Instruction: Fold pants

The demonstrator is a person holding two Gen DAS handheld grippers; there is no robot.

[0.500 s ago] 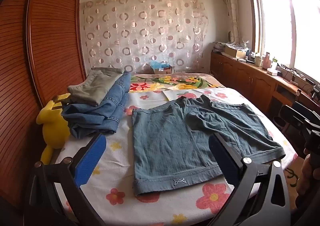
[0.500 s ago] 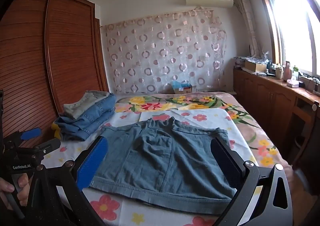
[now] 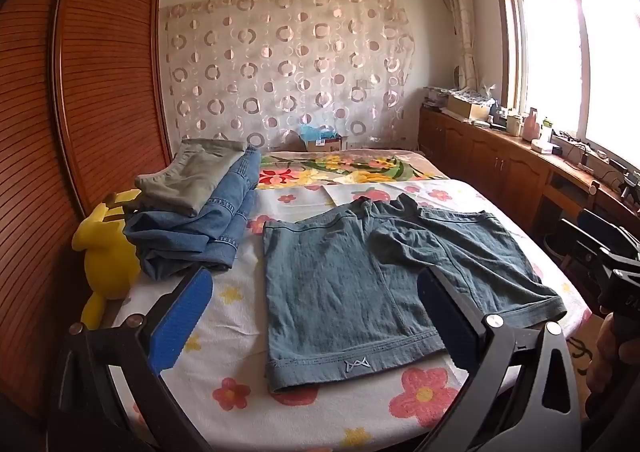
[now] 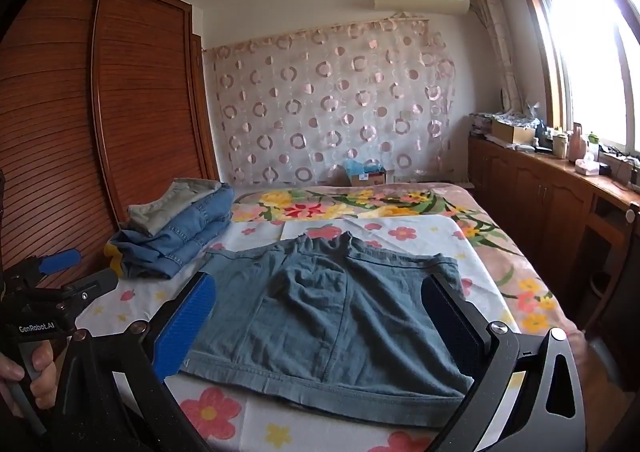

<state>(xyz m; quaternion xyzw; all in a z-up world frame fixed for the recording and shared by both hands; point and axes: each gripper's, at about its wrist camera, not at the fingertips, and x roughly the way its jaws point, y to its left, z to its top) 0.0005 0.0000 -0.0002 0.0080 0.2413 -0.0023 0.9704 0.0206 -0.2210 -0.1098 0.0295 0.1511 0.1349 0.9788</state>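
A pair of grey-blue denim shorts [image 3: 360,284] lies spread flat on the flowered bed sheet [image 3: 240,316], hems toward me, waistband at the far side. In the right wrist view the same shorts [image 4: 332,316] fill the middle of the bed. My left gripper [image 3: 316,316] hovers open above the near hem, blue pads wide apart, nothing between them. My right gripper [image 4: 320,320] is also open, held above the shorts' near edge with its pads apart. The right gripper's body [image 3: 612,264] shows at the far right of the left wrist view, and a hand holds the left gripper [image 4: 36,316] at the left edge of the right wrist view.
A stack of folded jeans and khaki trousers [image 3: 196,212] sits at the bed's left, beside a yellow plush toy [image 3: 106,252]. A wooden wardrobe [image 3: 92,92] stands on the left, a low wooden cabinet [image 3: 520,168] with clutter under the window on the right. A cardboard box [image 3: 324,140] sits beyond the bed.
Both grippers have shifted only slightly; the shorts lie as before.
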